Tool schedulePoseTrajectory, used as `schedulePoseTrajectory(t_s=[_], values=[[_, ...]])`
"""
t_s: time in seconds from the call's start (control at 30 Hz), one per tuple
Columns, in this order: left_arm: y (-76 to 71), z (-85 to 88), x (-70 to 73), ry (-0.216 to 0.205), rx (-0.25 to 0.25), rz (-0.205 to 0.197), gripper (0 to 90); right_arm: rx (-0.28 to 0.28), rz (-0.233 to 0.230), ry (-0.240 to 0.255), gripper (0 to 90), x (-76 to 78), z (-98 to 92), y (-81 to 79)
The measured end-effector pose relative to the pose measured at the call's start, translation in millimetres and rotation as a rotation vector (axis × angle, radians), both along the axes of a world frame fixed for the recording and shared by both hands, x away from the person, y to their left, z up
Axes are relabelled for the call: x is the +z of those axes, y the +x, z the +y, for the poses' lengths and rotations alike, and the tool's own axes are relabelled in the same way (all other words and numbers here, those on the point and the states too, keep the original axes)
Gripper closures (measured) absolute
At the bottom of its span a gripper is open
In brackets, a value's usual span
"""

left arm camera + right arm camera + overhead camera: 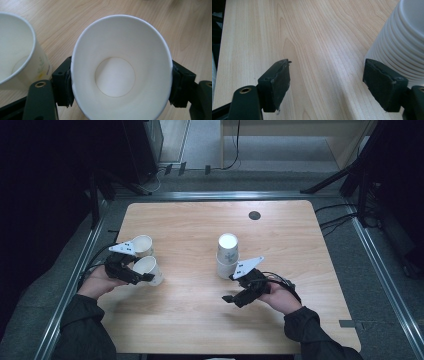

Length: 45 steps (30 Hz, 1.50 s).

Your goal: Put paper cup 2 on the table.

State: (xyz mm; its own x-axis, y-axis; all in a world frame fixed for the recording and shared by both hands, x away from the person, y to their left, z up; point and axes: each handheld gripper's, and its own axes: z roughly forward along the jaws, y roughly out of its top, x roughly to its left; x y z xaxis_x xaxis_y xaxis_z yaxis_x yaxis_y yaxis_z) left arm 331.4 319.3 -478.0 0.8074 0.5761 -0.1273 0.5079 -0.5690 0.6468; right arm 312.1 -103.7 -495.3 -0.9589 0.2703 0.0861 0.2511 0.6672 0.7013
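Squarely between the left gripper's (145, 276) jaws: a white paper cup (120, 72), mouth facing the camera, squeezed oval by the pads pressing on both flanks, held tilted just above the wooden table (190, 320). Just beside that gripper, on its far side and close to the held cup: a second paper cup (142, 245), standing upright, mouth up, with a faint green print on its wall. Well apart to the right, near mid-table: a stack of nested white cups (227, 255), ribbed with rims. Beside that stack, right gripper (327, 85) with jaws spread wide over bare wood, nothing between them, one pad close against the stack's lower rims. Farther back on the table, a small dark round disc (254, 215).
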Motion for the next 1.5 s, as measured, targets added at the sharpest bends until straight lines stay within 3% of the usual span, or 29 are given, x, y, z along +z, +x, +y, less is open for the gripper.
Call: schedulePoseTrajectory(t_s=[0.3,0.6,1.1,1.5], values=[[2.6,15.6,-8.2,0.025,0.067,0.010,23.8,-0.002,-0.004,0.001,22.2,-0.4,0.6,0.3],[3.7,17.1,-12.0,0.055,0.098,0.012,22.1,0.001,-0.004,0.002,22.2,-0.1,0.8,0.3],[3.5,14.1,-16.2,0.054,0.078,0.014,20.1,0.005,-0.003,0.010,22.2,0.7,1.9,-0.3],[4.3,13.6,-15.7,0.025,0.075,0.052,12.8,0.010,-0.004,0.007,22.2,0.4,2.6,-1.0]])
